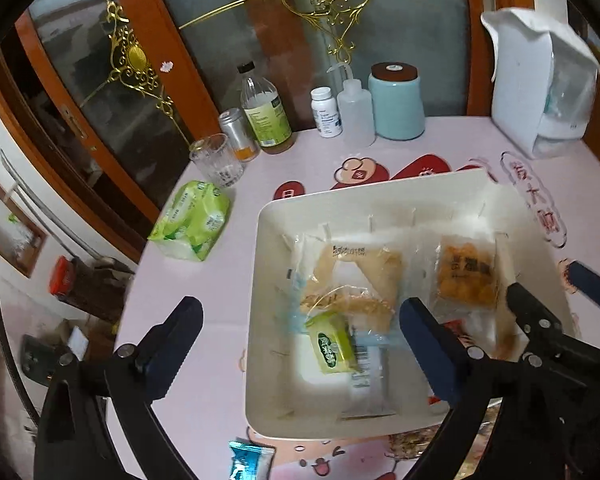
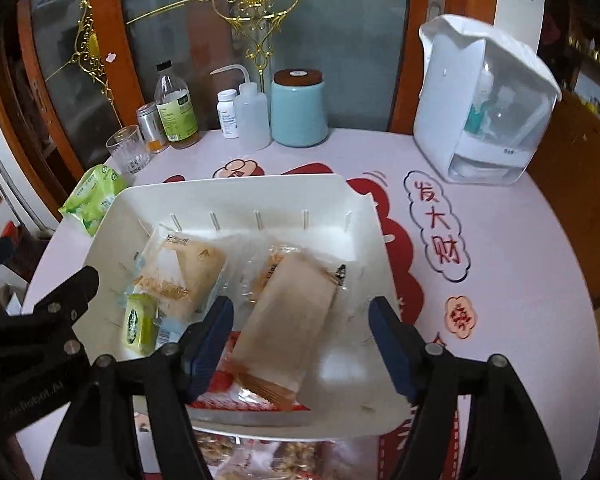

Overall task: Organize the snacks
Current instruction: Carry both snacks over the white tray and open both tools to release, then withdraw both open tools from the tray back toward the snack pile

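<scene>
Pink desk (image 2: 500, 280); my right gripper's (image 2: 302, 344) open jaws straddle a blurred tan packet (image 2: 288, 320) over the white tray (image 2: 236, 192); only the left view shows my left gripper (image 1: 300, 344) open, empty.

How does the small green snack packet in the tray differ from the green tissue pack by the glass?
The small green snack packet lies inside the white plastic tray, on other wrapped snacks; the green tissue pack sits outside it on the pink table. The snack packet is smaller and flatter; the tissue pack is bulkier. Both are green, soft-wrapped.
</scene>
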